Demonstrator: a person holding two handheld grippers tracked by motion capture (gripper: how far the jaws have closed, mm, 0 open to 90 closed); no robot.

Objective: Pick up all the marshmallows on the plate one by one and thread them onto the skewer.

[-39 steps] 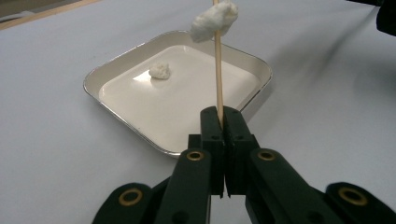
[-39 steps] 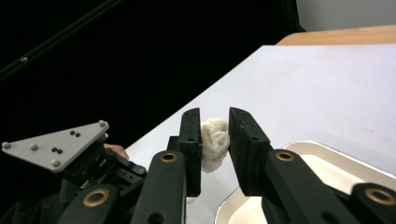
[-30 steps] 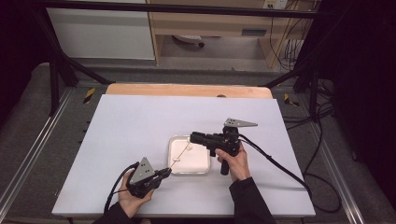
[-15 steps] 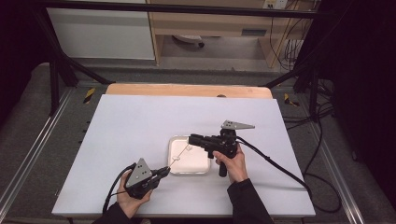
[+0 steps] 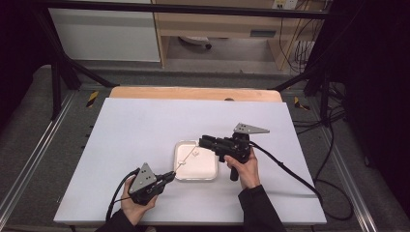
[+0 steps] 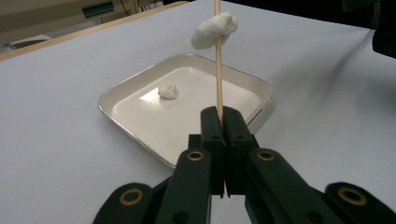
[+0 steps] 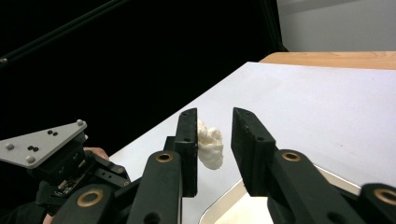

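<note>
White tabletop (image 5: pixel 135 130) fills the middle of the high view, with a wooden strip along its far edge. Nearest the person, at about seven o'clock from the tray, the left gripper (image 5: pixel 167 176) is held low over the table; its jaws are pressed together on a thin wooden skewer (image 6: pixel 218 70), which slants away toward one o'clock over the tray. One white lump (image 6: pixel 214 29) sits speared near the skewer's far end. Just beyond, the shallow white square tray (image 5: pixel 211 173) lies flat on the table, and a second white lump (image 6: pixel 167 90) rests on its floor. At three o'clock from the tray, the right gripper (image 5: pixel 205 141) points toward nine o'clock over the tray's far right corner. Its jaws have just been opening and stand apart, with the speared lump (image 7: pixel 210 147) between them, close against one pad and clear of the other.
</note>
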